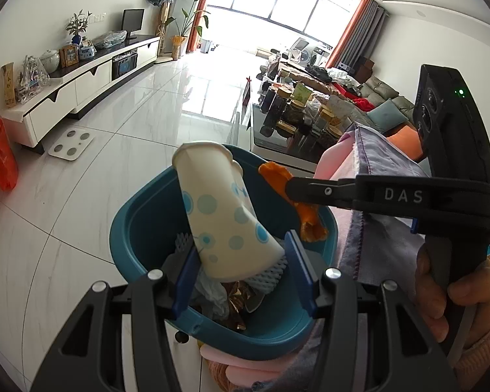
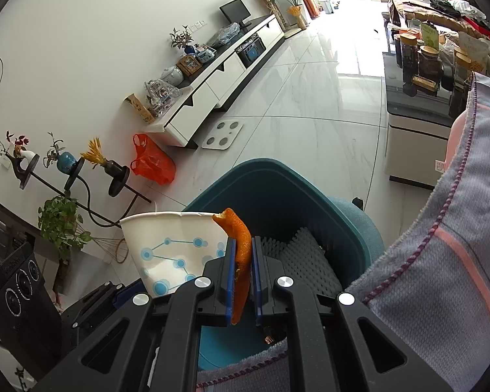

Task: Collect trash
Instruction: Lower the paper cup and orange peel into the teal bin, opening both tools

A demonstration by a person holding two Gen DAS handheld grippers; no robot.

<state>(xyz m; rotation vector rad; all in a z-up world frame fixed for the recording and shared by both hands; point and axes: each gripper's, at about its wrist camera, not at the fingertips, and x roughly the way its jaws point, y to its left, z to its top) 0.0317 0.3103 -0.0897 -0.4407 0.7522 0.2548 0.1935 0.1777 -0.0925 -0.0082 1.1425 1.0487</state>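
- Gripping a white paper cup (image 1: 222, 215) with blue dots by its base, the left gripper (image 1: 241, 274) holds it tilted over the teal bin (image 1: 137, 225), jaws half spread and pressing the cup's sides.
- The right gripper (image 2: 243, 274) has its jaws nearly together, pinching a strip of orange peel (image 2: 241, 248) above the same bin.
- Foam netting (image 2: 307, 261) and crumpled wrappers (image 1: 235, 303) lie inside the bin.
- A grey and pink cloth (image 2: 441, 261) hangs just beside the bin.
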